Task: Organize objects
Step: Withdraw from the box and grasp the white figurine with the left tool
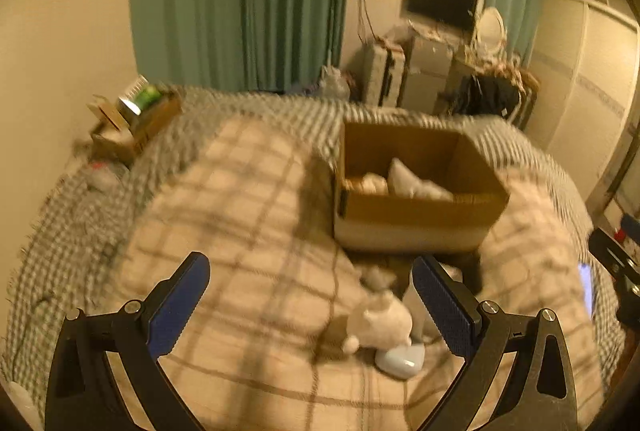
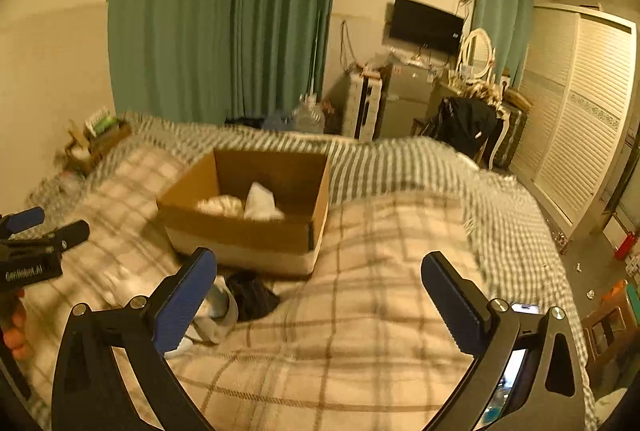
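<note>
An open cardboard box (image 1: 420, 211) stands on the plaid blanket (image 1: 248, 231) of a bed and holds two pale soft items (image 1: 404, 181). It also shows in the right wrist view (image 2: 244, 231). My left gripper (image 1: 312, 295) is open and empty above the blanket. A white plush toy (image 1: 380, 323) and a pale blue heart-shaped case (image 1: 402, 361) lie just inside its right finger. My right gripper (image 2: 320, 295) is open and empty. A dark cloth item (image 2: 252, 293) and a white-grey item (image 2: 218, 311) lie by its left finger, in front of the box. The left gripper appears at the left edge (image 2: 28, 243).
A small wooden crate (image 1: 136, 119) with odds and ends sits at the bed's far left. A phone (image 2: 524, 309) lies at the bed's right edge. Green curtains (image 2: 224, 19), a desk with a mirror (image 2: 478, 51) and a white wardrobe (image 2: 576, 111) stand beyond the bed.
</note>
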